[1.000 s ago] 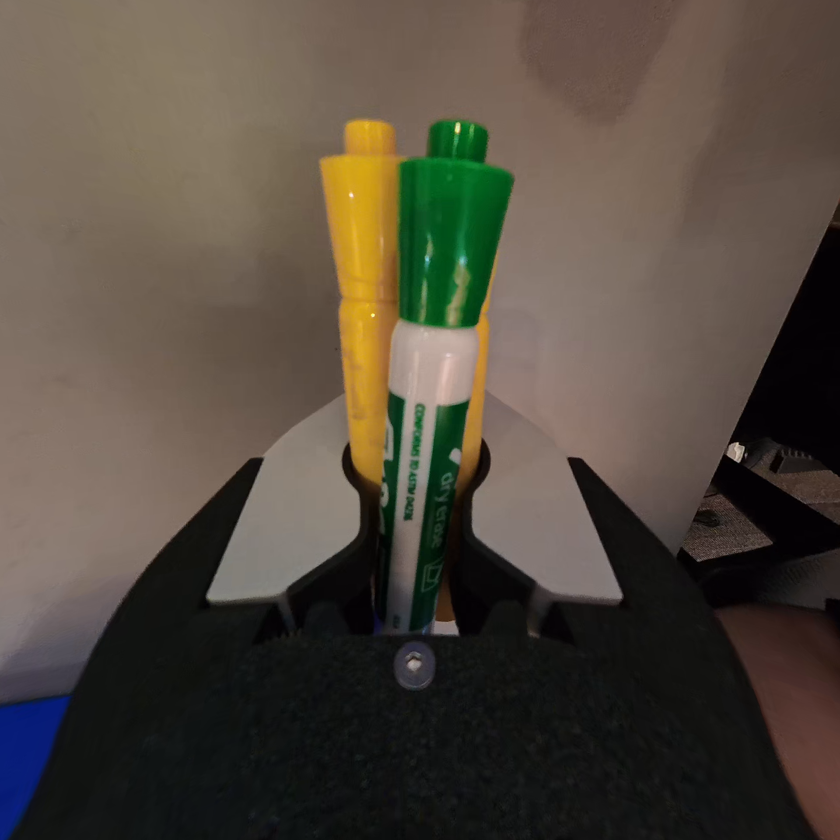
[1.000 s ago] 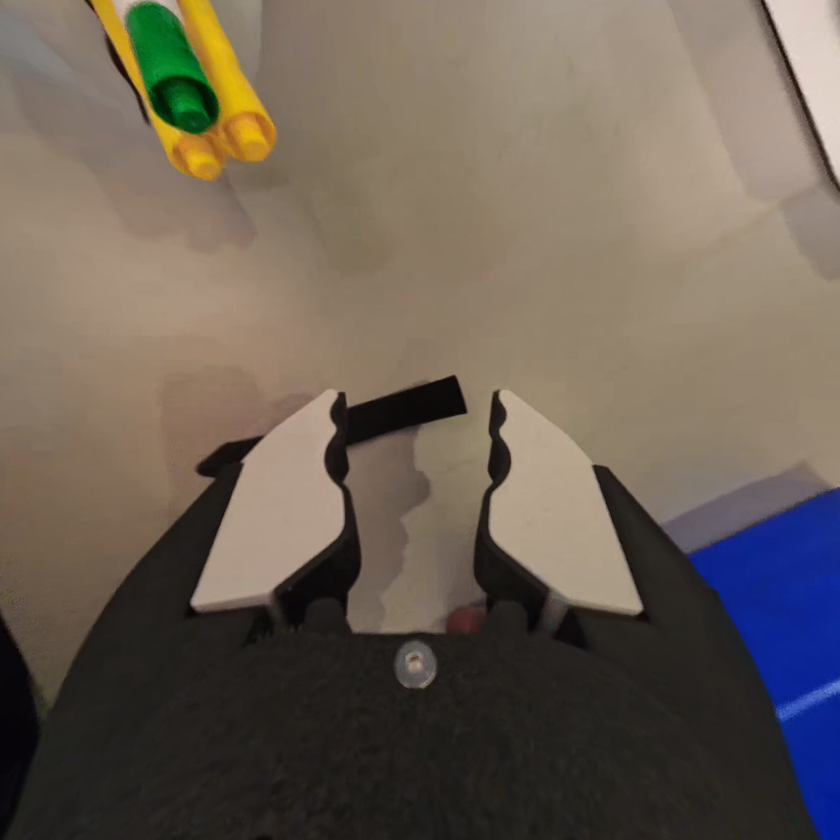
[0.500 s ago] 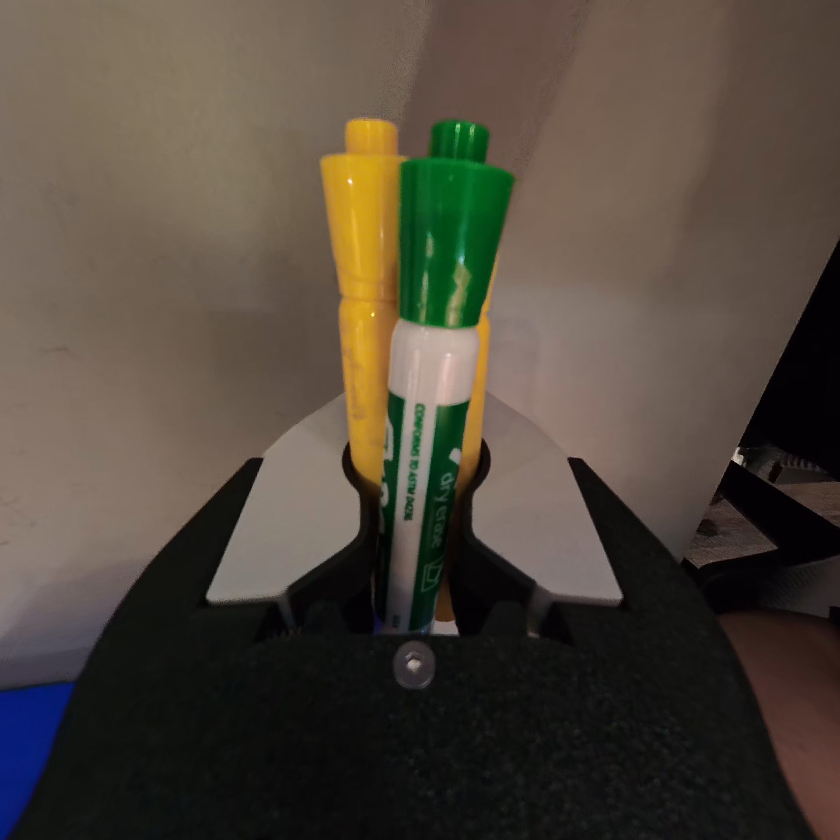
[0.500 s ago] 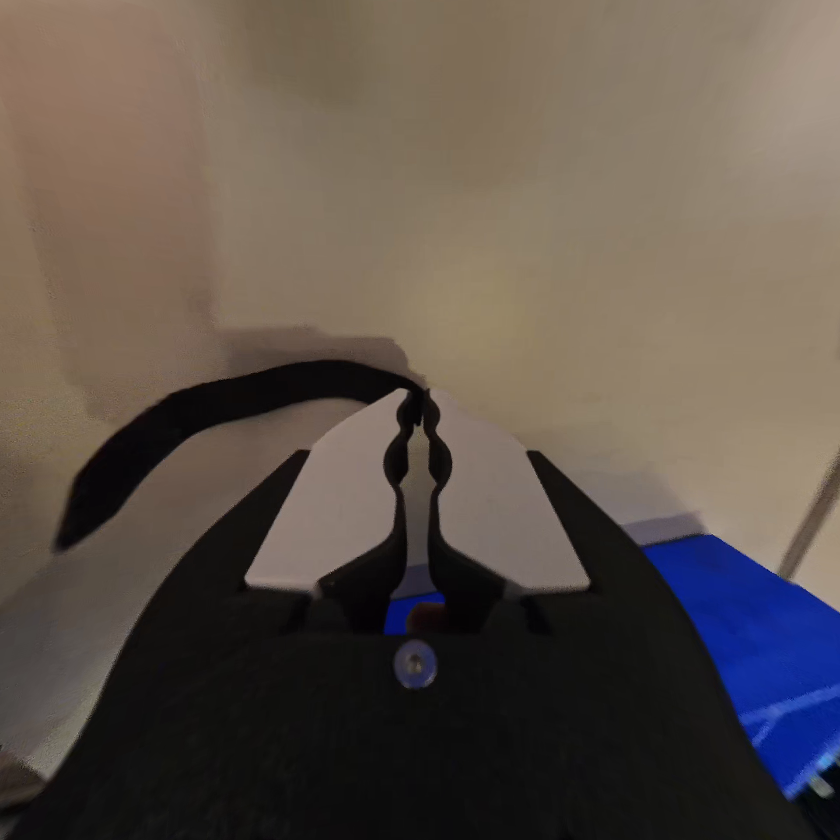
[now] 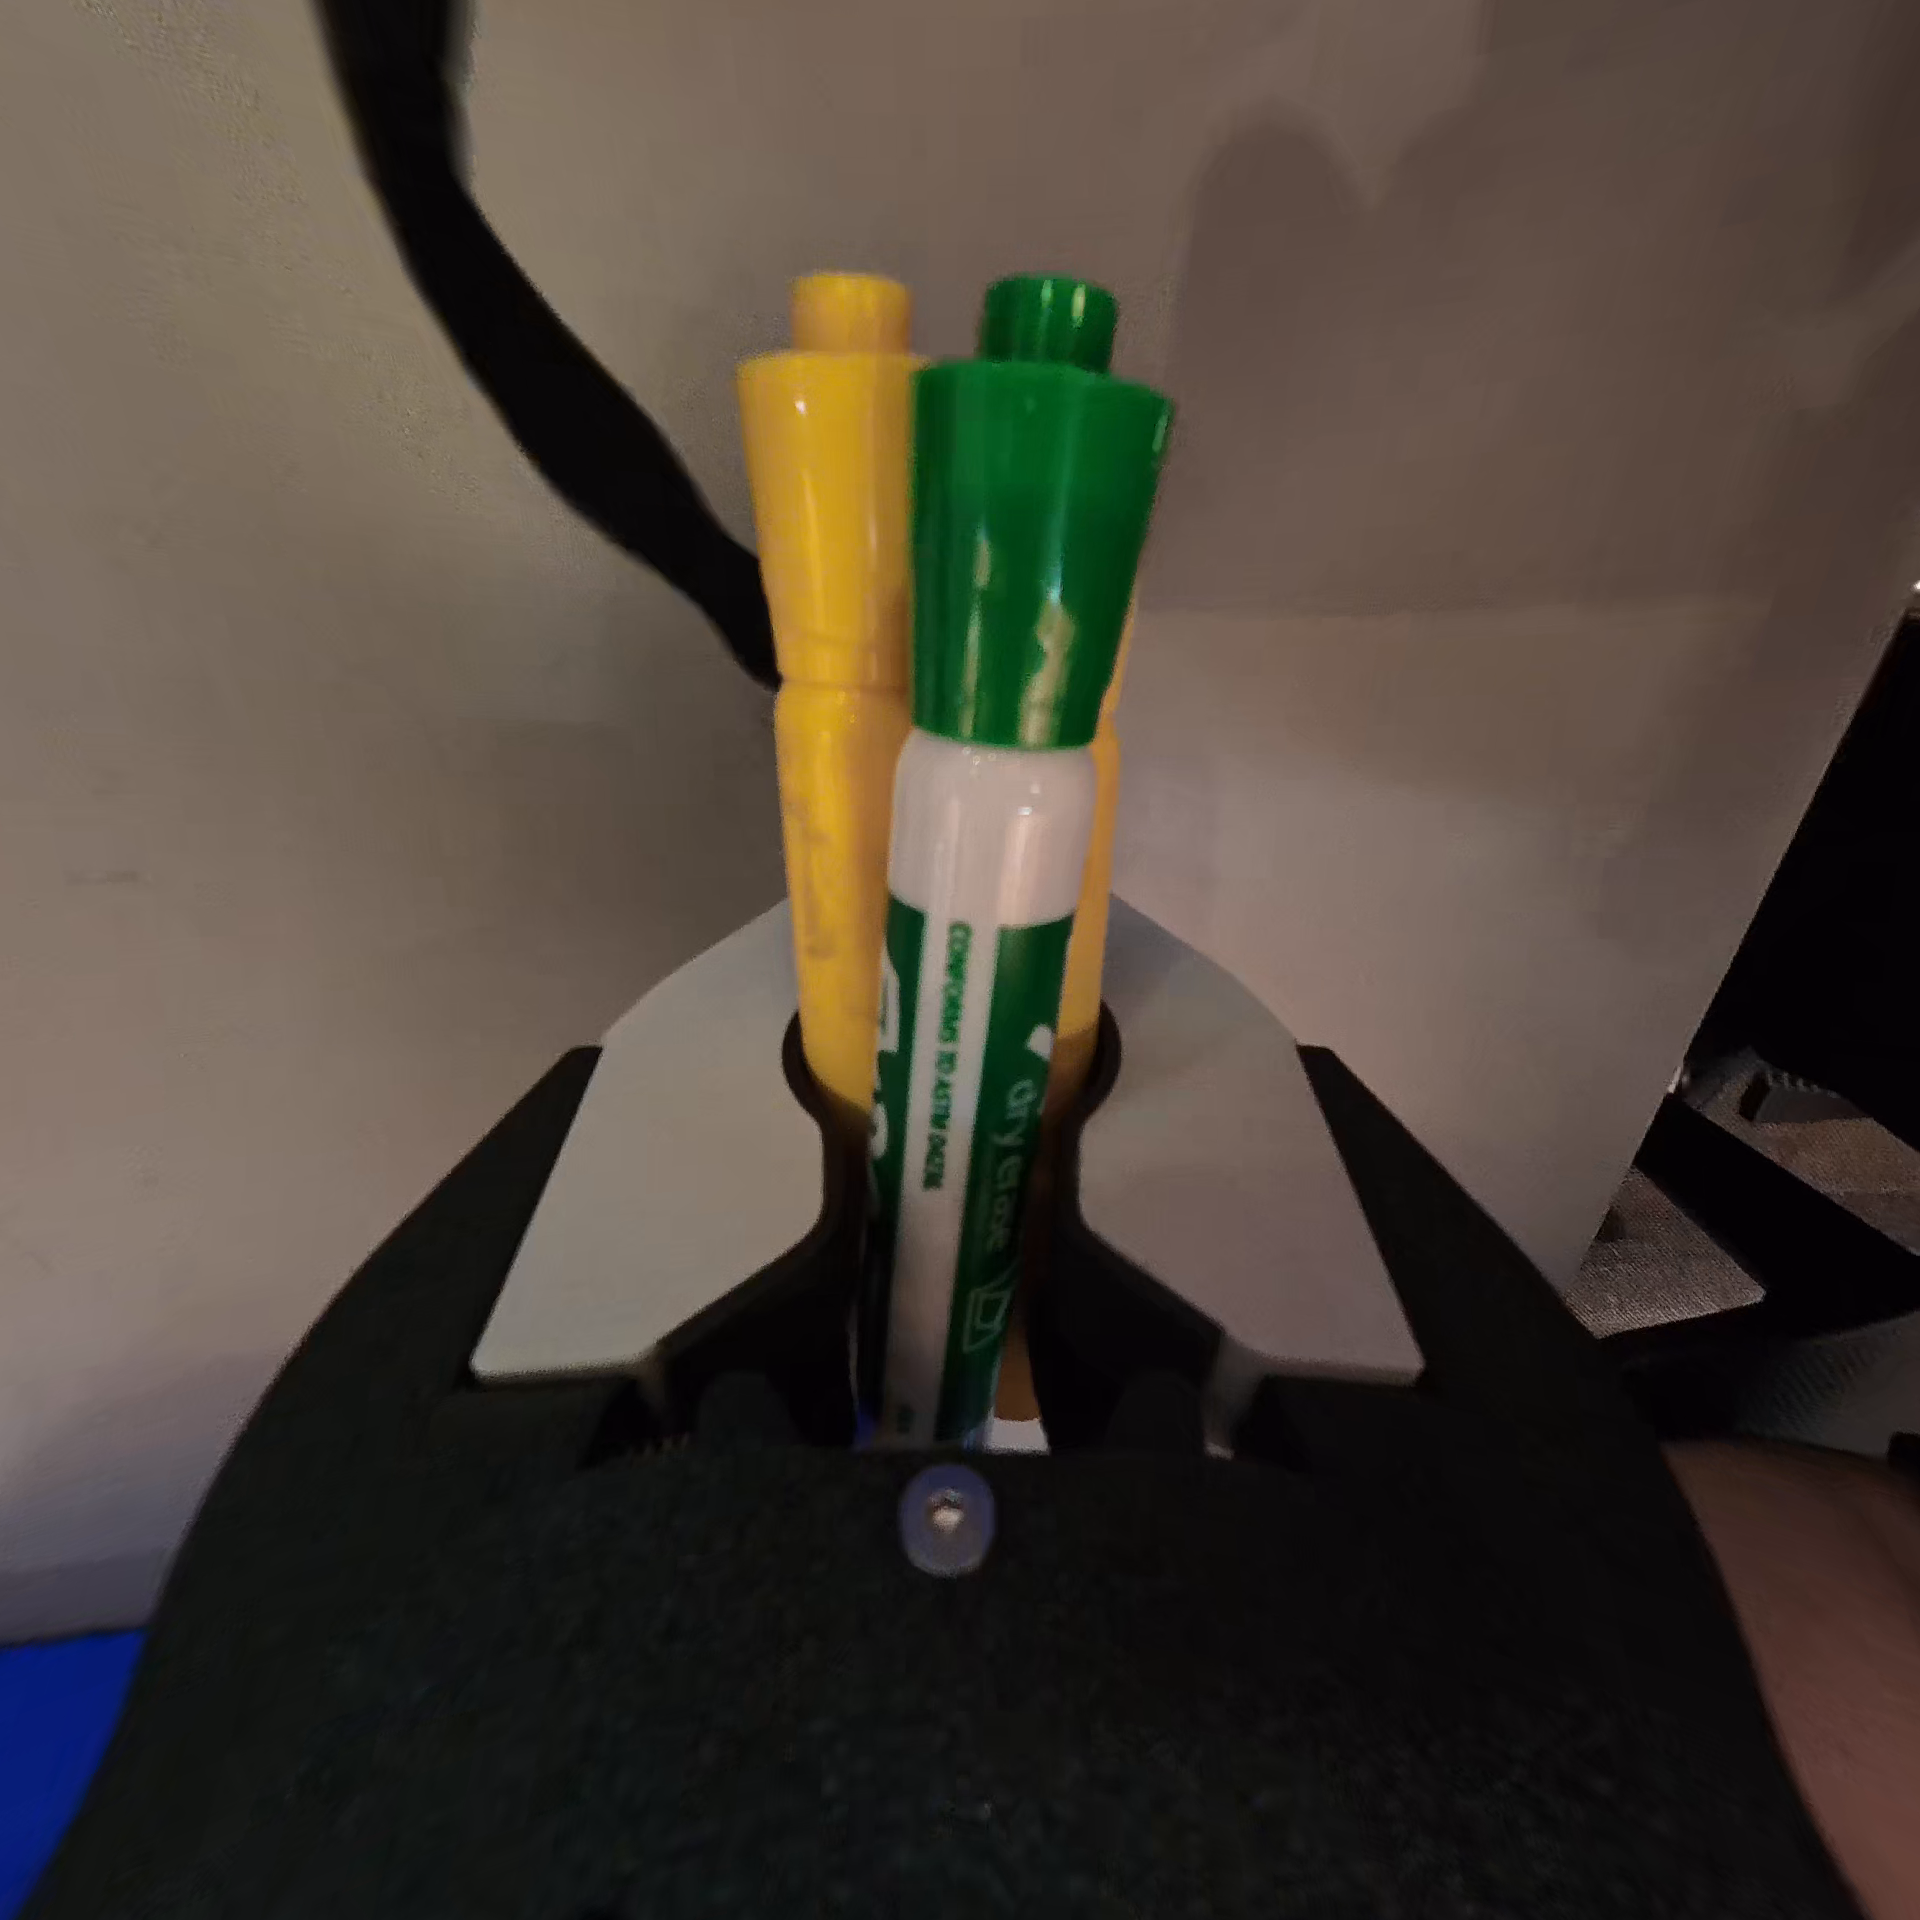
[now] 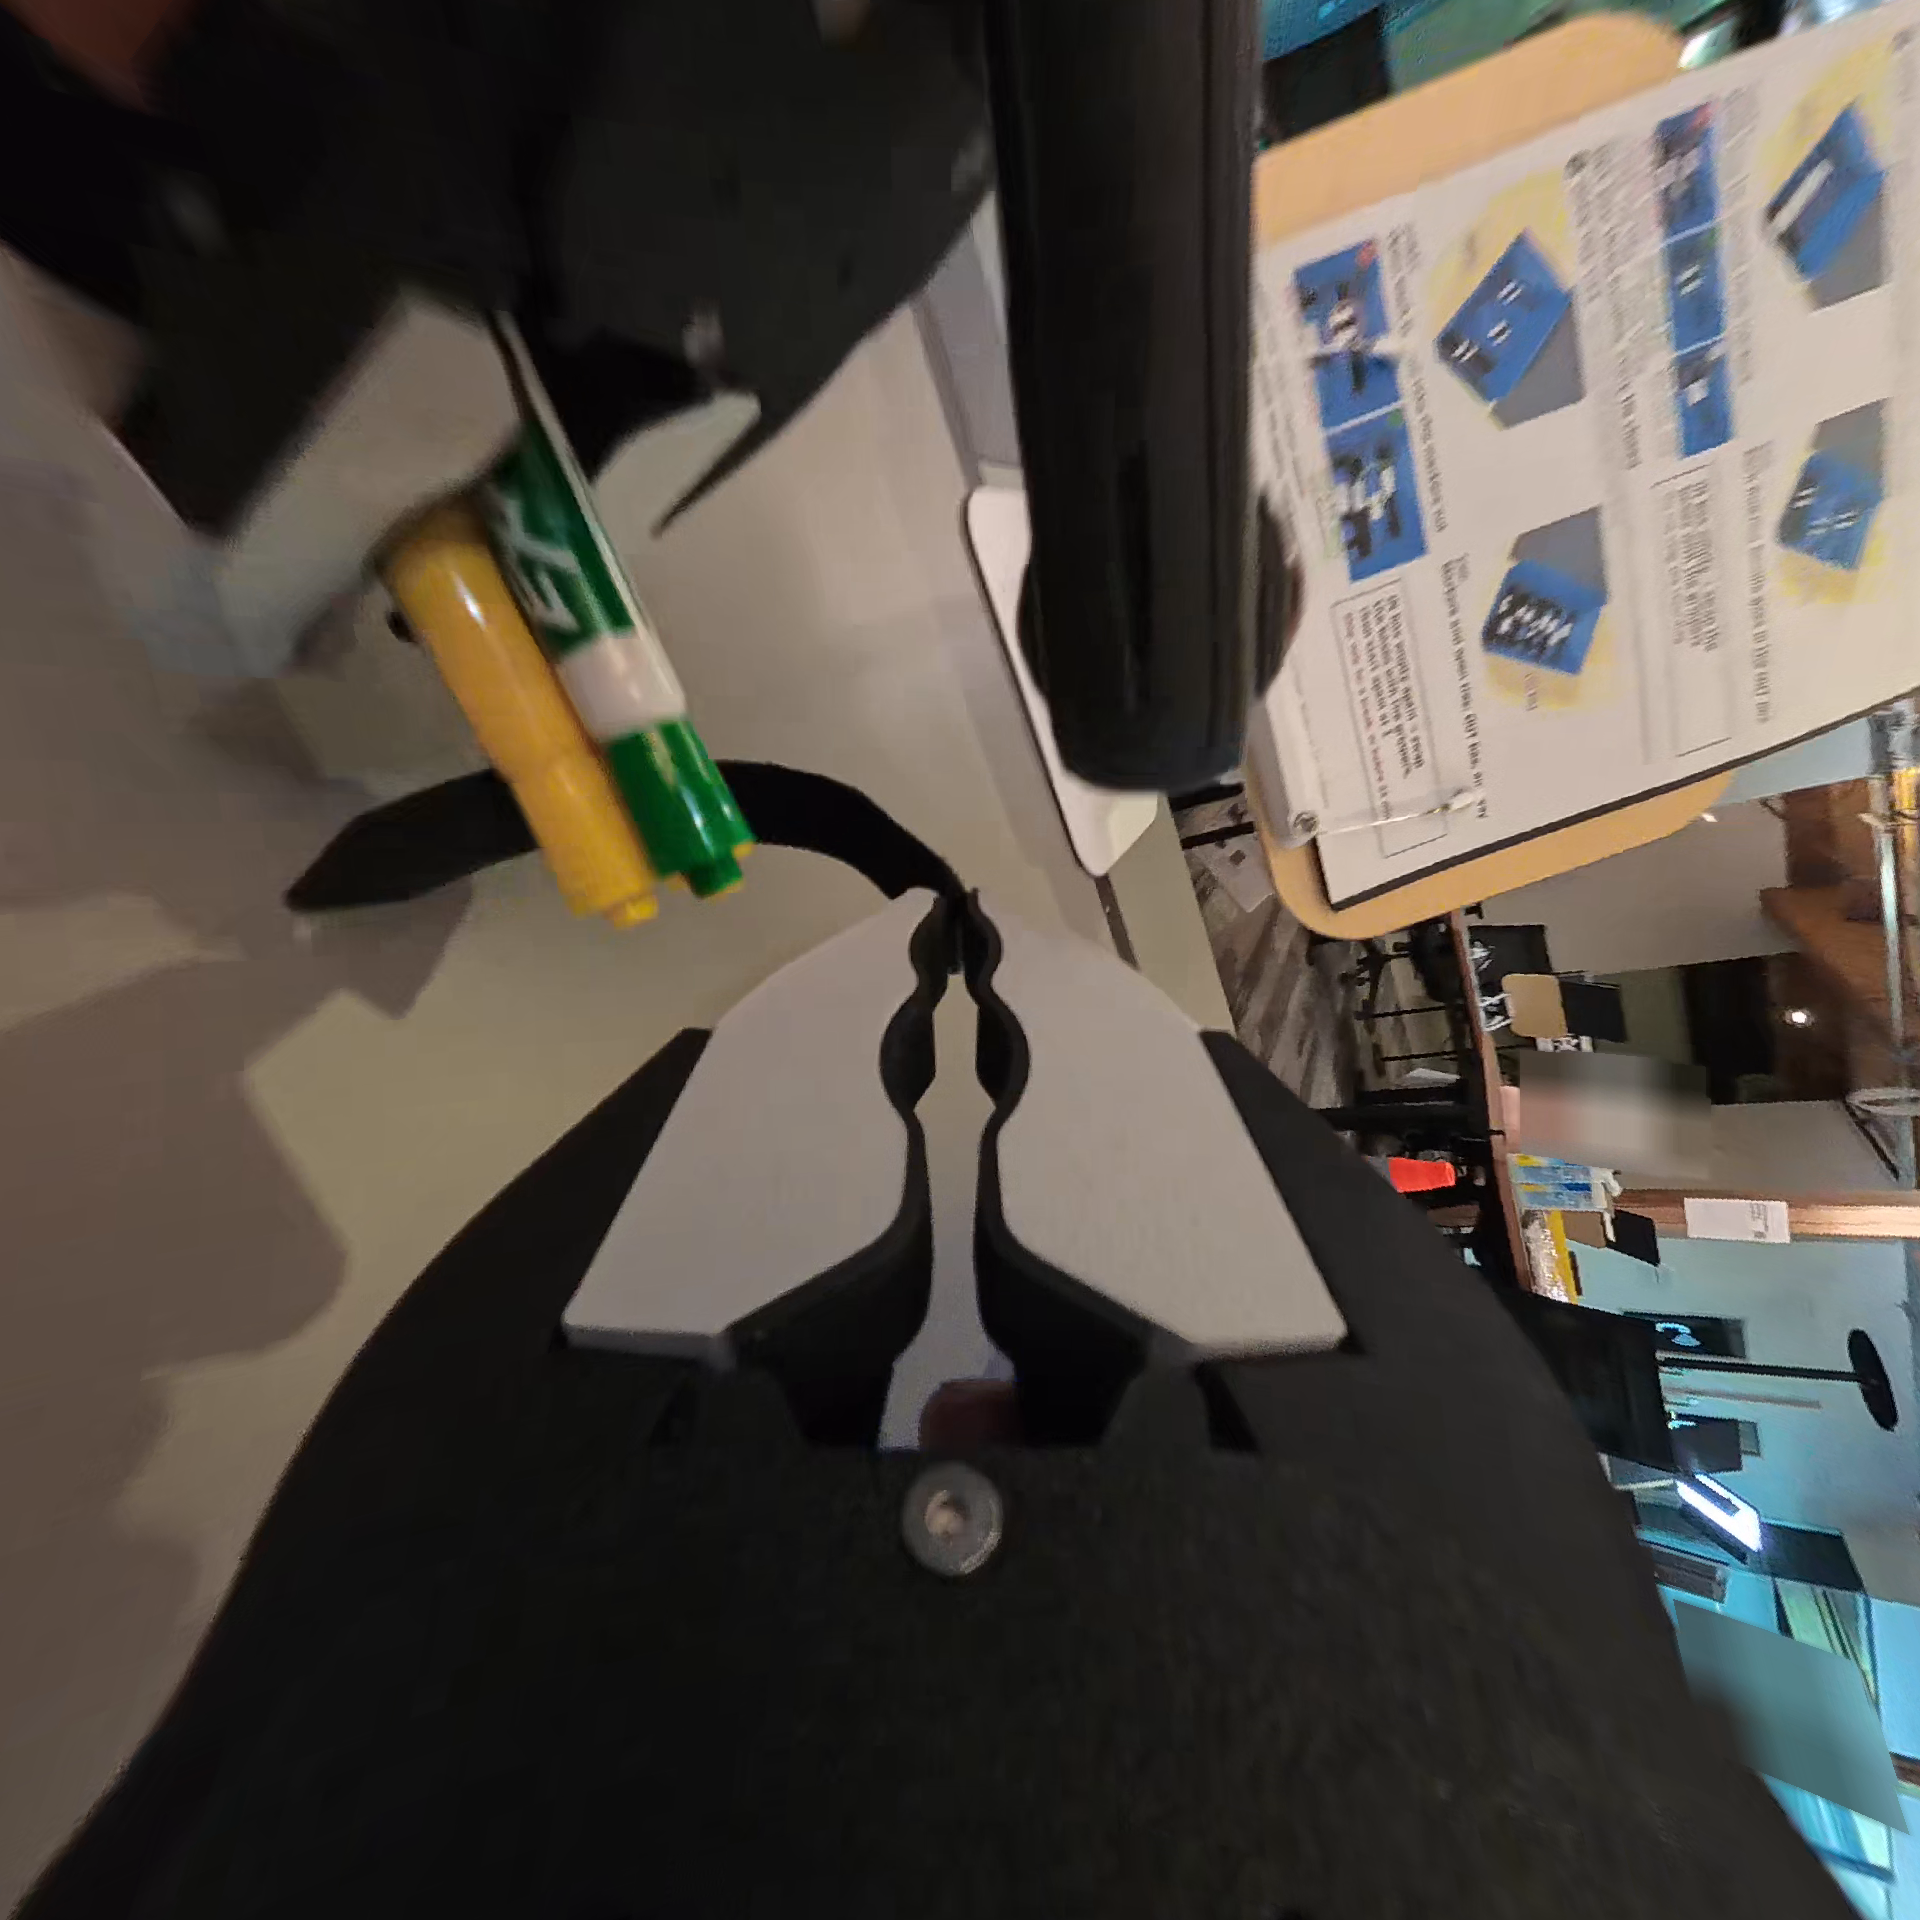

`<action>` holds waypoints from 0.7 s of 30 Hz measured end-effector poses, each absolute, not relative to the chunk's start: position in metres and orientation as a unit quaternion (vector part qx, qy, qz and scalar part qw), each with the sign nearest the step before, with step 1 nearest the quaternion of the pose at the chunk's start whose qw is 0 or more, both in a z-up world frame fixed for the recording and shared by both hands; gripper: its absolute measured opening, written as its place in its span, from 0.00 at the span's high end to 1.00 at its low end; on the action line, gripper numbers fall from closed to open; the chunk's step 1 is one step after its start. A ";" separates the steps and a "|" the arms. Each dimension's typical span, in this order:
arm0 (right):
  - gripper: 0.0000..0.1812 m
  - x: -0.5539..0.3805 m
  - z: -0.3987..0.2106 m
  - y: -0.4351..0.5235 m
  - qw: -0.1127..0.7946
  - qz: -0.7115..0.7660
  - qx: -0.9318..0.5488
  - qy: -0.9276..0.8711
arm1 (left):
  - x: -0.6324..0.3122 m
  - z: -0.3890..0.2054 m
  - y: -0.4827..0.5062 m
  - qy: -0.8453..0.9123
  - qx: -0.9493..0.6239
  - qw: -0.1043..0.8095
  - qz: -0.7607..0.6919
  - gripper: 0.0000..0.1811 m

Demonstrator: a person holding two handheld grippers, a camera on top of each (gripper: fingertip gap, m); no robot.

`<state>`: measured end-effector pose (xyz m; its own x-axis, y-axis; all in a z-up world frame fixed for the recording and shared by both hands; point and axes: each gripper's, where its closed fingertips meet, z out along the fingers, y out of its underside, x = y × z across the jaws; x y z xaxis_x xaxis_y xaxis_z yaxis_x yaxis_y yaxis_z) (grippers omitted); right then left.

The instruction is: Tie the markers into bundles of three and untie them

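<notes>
Markers [image 5: 987, 748] first: a cluster of green and yellow ones, clamped in the left gripper [image 5: 951, 1049], whose fingers are pressed in on the barrels with the caps poking out past the tips. Count looks like three, possibly four; the rear ones are mostly hidden, can't be sure. Hard smooth plastic, light, stiff, glossy, so they could slide lengthwise against each other if the squeeze loosens. Best held mid-barrel, as now, leaving the cap end free for wrapping.

Largest thing near the markers is the pale tabletop [image 6: 156, 987] behind and below them. To the side of the markers hangs a dark cylindrical handle [image 6: 1132, 416], close enough to block a wide swing. Beyond that, well apart from the markers, a board with a printed instruction sheet [image 6: 1621, 416].

Black strap [image 6: 831, 821] runs right behind the marker caps, touching or nearly. Soft, floppy, thin, will drape and twist. The right gripper [image 6: 954, 935] has its fingers pinched together on one strap end at the very tips, just beside the caps. The loose tail [image 6: 395, 847] sticks out the far side of the markers, not yet wrapped.
</notes>
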<state>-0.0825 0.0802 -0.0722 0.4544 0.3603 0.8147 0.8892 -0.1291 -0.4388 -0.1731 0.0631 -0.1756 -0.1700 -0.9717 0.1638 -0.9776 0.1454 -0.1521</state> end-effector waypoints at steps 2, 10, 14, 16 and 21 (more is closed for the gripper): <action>0.99 -0.094 -0.065 0.076 0.498 -0.279 -0.696 -0.436 | -0.173 -0.178 0.066 -0.755 0.647 0.013 0.104 0.77; 0.99 -0.147 -0.065 0.048 0.516 -0.275 -0.667 -0.462 | -0.171 -0.176 0.068 -0.753 0.649 0.009 0.109 0.77; 0.99 -0.162 -0.084 0.033 0.507 -0.259 -0.672 -0.474 | -0.173 -0.173 0.068 -0.753 0.649 0.006 0.110 0.77; 0.99 -0.165 -0.094 0.029 0.503 -0.245 -0.684 -0.469 | -0.173 -0.171 0.068 -0.754 0.648 0.004 0.108 0.77; 0.99 -0.170 -0.103 0.024 0.509 -0.216 -0.699 -0.453 | -0.173 -0.166 0.067 -0.757 0.645 -0.003 0.105 0.77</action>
<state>-0.1699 0.0240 -0.1028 0.4963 0.4138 0.7632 0.8534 -0.0713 -0.5163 -0.1732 0.0668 -0.1663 -0.1680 -0.9771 0.1308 -0.9756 0.1458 -0.1640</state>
